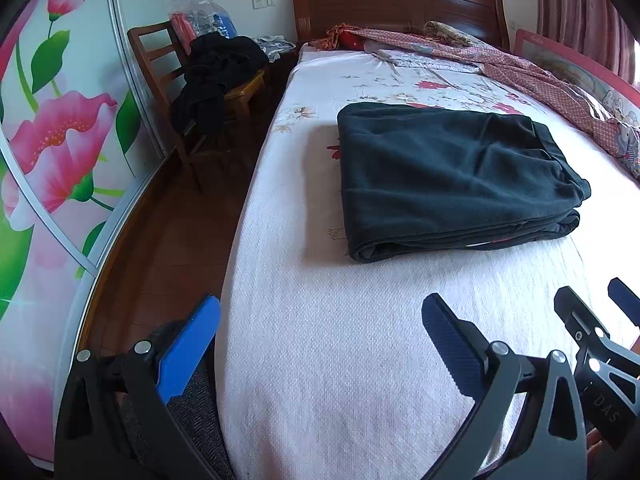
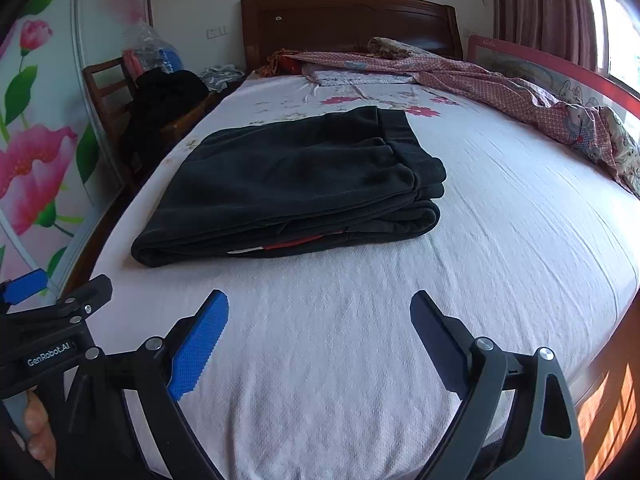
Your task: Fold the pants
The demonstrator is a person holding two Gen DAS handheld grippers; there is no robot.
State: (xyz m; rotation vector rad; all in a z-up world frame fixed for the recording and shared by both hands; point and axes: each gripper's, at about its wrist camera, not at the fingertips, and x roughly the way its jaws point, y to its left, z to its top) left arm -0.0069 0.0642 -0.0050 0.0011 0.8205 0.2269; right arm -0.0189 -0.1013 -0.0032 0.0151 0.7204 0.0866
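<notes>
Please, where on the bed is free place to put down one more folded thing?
Bare sheet lies between the pants and both open grippers, and right of the pants, toward the quilt. The headboard end is crowded with bedding.

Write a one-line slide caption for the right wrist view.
Dark fleece pants lie folded on the white textured bedsheet; the right gripper hovers open and empty short of them.
</notes>
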